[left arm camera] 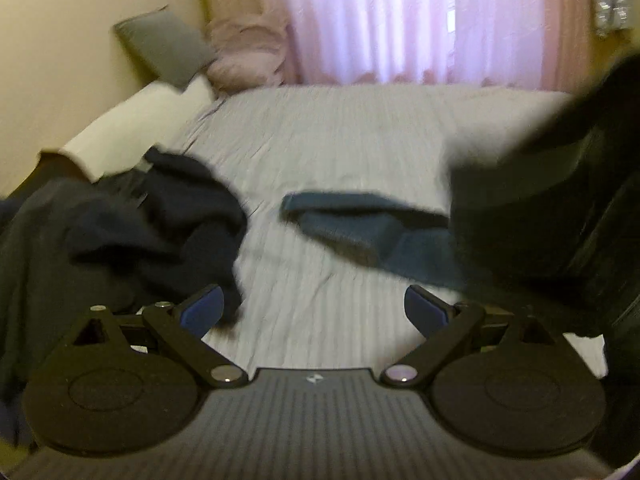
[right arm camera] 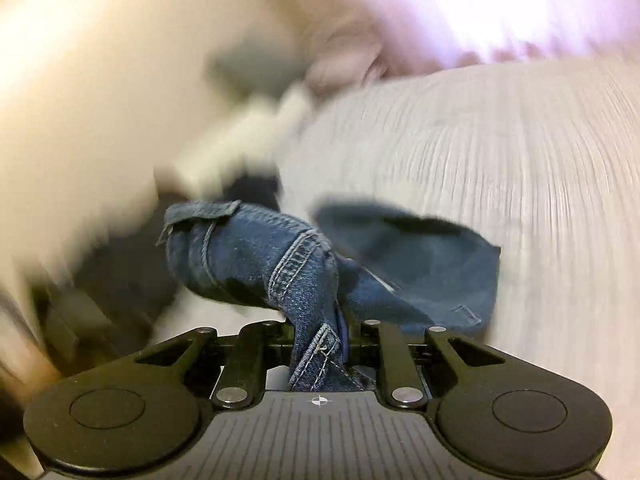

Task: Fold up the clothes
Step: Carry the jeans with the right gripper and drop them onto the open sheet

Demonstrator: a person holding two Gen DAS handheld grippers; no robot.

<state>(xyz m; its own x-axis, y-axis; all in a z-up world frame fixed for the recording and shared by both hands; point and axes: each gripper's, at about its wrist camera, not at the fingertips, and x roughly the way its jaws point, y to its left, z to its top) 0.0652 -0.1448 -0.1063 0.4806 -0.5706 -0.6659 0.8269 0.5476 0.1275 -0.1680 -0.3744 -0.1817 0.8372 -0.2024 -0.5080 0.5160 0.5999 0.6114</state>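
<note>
My right gripper (right arm camera: 334,336) clamps stitched denim jeans (right arm camera: 260,256); my left gripper (left arm camera: 314,312) gapes empty over ribbed bedsheet (left arm camera: 340,140). Blurred dark clothes (left arm camera: 120,220), perhaps fleece.

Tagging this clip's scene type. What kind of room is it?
Most likely a bedroom: a bed with a striped sheet, pillows against the wall, pink curtains behind. The right gripper holds jeans above it.
</note>
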